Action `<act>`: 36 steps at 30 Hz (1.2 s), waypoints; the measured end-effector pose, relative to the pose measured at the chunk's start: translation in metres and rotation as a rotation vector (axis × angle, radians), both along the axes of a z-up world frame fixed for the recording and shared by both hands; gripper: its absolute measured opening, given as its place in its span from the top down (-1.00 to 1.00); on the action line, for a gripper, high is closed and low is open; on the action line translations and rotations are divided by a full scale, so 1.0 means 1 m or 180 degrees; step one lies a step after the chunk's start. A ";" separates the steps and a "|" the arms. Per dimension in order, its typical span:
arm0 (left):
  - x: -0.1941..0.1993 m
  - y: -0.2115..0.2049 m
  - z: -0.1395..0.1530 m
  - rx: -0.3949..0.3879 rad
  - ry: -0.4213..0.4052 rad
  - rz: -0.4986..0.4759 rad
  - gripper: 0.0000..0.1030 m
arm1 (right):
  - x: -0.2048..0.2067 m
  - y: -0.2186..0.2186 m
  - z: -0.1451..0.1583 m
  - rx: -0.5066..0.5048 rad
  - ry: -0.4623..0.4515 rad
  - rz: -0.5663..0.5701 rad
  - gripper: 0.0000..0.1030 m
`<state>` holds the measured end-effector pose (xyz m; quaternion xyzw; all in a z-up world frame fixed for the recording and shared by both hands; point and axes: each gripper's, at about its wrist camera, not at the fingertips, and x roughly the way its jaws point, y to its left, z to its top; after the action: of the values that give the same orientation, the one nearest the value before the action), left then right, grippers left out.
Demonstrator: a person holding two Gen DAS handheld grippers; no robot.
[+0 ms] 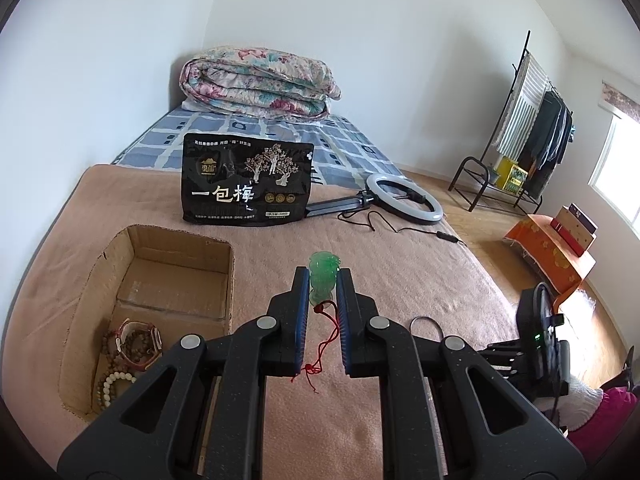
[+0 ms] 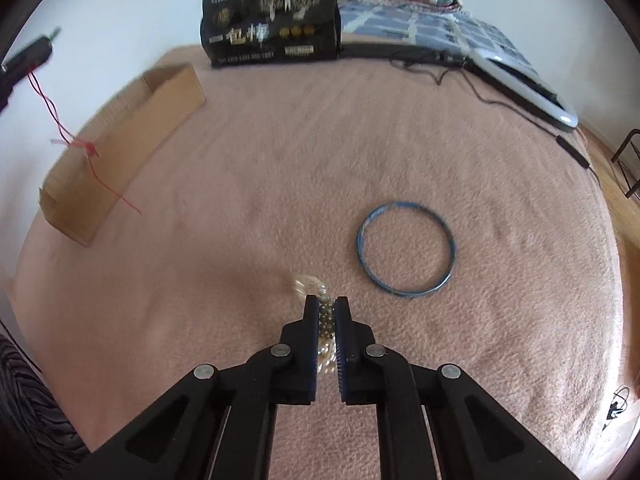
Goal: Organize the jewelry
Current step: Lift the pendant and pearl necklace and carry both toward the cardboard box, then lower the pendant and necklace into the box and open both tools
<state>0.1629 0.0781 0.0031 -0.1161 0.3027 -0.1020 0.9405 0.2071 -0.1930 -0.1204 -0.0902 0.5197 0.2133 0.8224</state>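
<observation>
My left gripper [image 1: 324, 276] is shut on a green jade pendant [image 1: 323, 276] held above the pink blanket; its red cord [image 1: 324, 344] dangles between the fingers. To its left stands an open cardboard box [image 1: 180, 248] with bead bracelets [image 1: 132, 340] inside. My right gripper [image 2: 326, 304] is shut on a clear bead bracelet [image 2: 310, 285] lying on the blanket, part of it sticking out past the fingertips. A blue bangle [image 2: 406, 249] lies flat to the right of it. The box [image 2: 120, 152] and the hanging red cord [image 2: 76, 146] show at the left of the right wrist view.
A black snack bag [image 1: 246, 180] stands upright behind the box. A ring light [image 1: 404, 198] with its cable lies at the blanket's far right. A folded floral quilt [image 1: 260, 84] sits at the bed's head. A thin metal ring [image 1: 426, 322] lies right of the left gripper.
</observation>
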 end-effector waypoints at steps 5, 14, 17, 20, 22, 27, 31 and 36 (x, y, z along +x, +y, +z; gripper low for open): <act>-0.007 0.003 0.008 -0.0032 -0.0062 0.0003 0.77 | -0.010 -0.008 0.039 0.0229 -0.0224 -0.0095 0.91; -0.018 0.013 0.027 -0.0097 -0.0190 0.0039 0.77 | -0.022 -0.003 0.084 0.0514 -0.0484 -0.0143 0.91; -0.020 0.018 0.032 -0.0087 -0.0229 0.0060 0.77 | -0.022 0.005 0.096 0.0583 -0.0557 -0.0121 0.91; -0.022 0.028 0.036 -0.0070 -0.0267 0.0115 0.77 | -0.021 0.014 0.108 0.0674 -0.0618 -0.0063 0.91; -0.022 0.037 0.037 -0.0070 -0.0275 0.0164 0.77 | -0.021 0.024 0.117 0.0730 -0.0668 -0.0026 0.91; -0.022 0.060 0.035 -0.0103 -0.0273 0.0301 0.77 | -0.012 0.051 0.132 0.0856 -0.0741 0.0095 0.91; -0.021 0.079 0.031 -0.0138 -0.0251 0.0393 0.77 | -0.002 0.072 0.141 0.0942 -0.0785 0.0175 0.91; -0.018 0.097 0.026 -0.0193 -0.0241 0.0482 0.77 | 0.013 0.100 0.149 0.1031 -0.0813 0.0269 0.91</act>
<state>0.1449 0.1750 0.0296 -0.1631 0.2540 -0.0441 0.9523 0.2205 -0.0934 0.0284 -0.0048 0.3660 0.3152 0.8756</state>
